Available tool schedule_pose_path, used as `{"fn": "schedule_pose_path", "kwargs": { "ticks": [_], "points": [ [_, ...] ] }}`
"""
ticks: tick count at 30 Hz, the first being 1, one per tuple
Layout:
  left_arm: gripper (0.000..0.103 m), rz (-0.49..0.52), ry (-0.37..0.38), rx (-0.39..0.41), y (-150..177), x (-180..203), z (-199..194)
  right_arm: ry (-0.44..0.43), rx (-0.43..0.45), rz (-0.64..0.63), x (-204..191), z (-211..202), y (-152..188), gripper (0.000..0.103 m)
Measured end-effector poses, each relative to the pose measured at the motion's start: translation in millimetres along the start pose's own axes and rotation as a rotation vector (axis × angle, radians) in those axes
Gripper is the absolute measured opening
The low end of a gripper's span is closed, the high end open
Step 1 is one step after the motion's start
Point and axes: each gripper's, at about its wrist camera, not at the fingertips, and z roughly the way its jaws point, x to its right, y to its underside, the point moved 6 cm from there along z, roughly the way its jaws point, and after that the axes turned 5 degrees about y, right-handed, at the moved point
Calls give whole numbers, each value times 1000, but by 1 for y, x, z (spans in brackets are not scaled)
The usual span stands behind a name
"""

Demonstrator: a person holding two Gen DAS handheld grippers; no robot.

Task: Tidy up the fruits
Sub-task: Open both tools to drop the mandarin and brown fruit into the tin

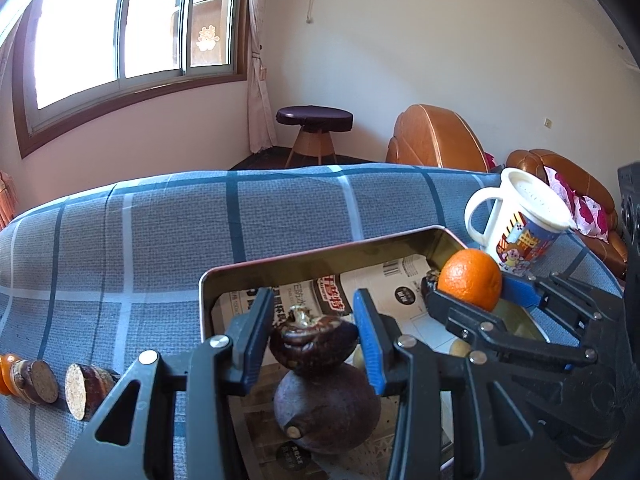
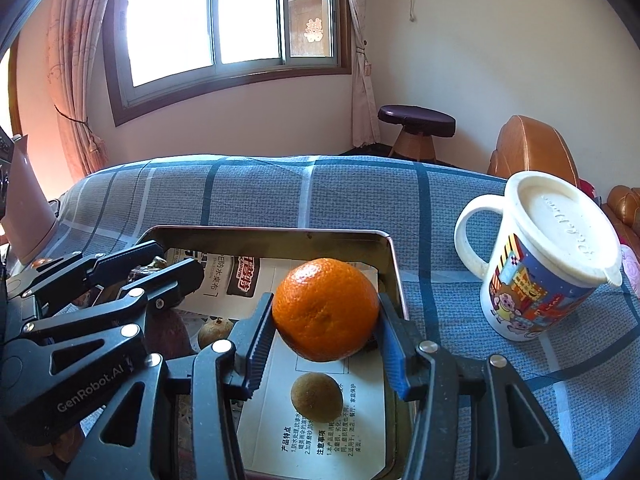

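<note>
Left wrist view: the left tool (image 1: 314, 332) hangs over the near left part of the metal tray (image 1: 208, 280), its blue pads closed against a dark brown water chestnut (image 1: 312, 344) that sits on top of a larger dark fruit (image 1: 326, 412) inside the tray. The tray's left wall stands just beside the left finger, with little room that way. To the right, the right tool (image 1: 476, 292) carries an orange (image 1: 470, 280) above the tray's far right corner. Beyond that corner stands a lidded mug (image 1: 516, 224), close to the tray rim. Left of the tray, the checked blue cloth (image 1: 160, 232) lies bare up to a row of cut brown slices (image 1: 80, 388) at the near left edge.

Right wrist view: the right tool (image 2: 326, 320) is clamped on the orange (image 2: 326, 308), both pads touching its sides; its jaws have just been opening slightly. The orange hangs above the printed paper lining the tray (image 2: 394, 264), near the right wall. Below it lies a small brown longan (image 2: 316, 398), and another small fruit (image 2: 214, 330) lies farther left. The left tool (image 2: 160, 276) crowds the tray's left half. The mug (image 2: 548, 264) stands apart to the right on the cloth.
</note>
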Motion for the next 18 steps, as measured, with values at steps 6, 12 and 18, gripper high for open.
{"fn": "schedule_pose_path", "kwargs": {
  "ticks": [6,12,18],
  "points": [
    [51,2,-21,15,0,-3,-6,-13,30,19,4,-8,-1,59],
    [64,38,-88,71,-7,-3,-21,-8,95,42,11,-24,-6,65],
    [98,-8,-171,183,-17,-16,-45,-10,178,104,23,-43,-12,81]
  ]
}}
